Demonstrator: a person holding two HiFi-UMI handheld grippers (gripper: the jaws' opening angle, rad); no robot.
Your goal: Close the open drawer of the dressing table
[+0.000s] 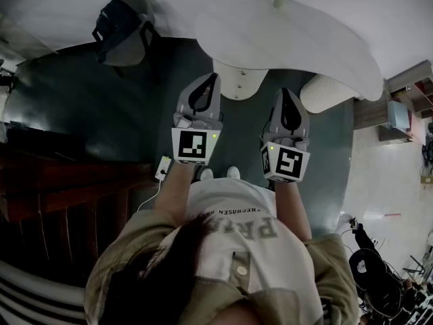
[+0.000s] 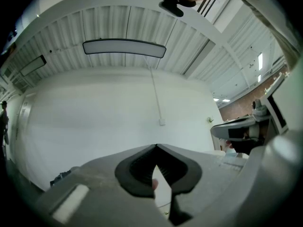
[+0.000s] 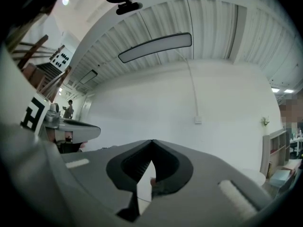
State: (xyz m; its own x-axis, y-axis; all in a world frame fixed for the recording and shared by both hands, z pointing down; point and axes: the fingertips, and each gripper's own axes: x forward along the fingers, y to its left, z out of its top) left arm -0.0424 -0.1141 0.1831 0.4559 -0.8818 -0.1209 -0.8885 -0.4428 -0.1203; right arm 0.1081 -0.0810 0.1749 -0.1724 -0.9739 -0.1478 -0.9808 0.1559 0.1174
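Head view: left gripper and right gripper are held side by side over dark green carpet, both aimed at the white dressing table. Its drawer juts out from under the oval top, just ahead of the left tip and between the two. Left gripper view: jaws of the left gripper clenched tip to tip on nothing, white wall ahead. Right gripper view: right gripper likewise clenched and empty, facing the same wall.
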